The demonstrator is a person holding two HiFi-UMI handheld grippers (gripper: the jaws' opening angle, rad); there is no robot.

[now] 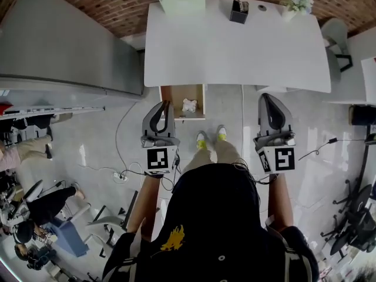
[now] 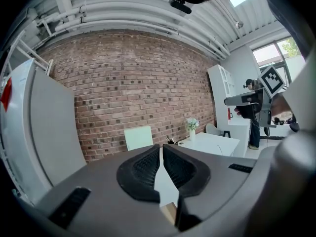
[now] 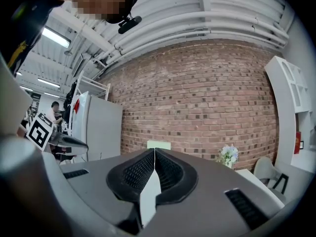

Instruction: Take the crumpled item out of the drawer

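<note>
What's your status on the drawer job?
Left gripper and right gripper shut, both empty. Crumpled item lying in the open drawer, not held. Nothing covering it.

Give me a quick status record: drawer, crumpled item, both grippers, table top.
drawer: open, pulled out from under the white table
crumpled item: white, lying in the drawer, neither gripper touching it
left gripper: jaws shut, empty, by the drawer's left front corner
right gripper: jaws shut, empty, off to the drawer's right
table top: dark pen holder and flowers at the far edge
</note>
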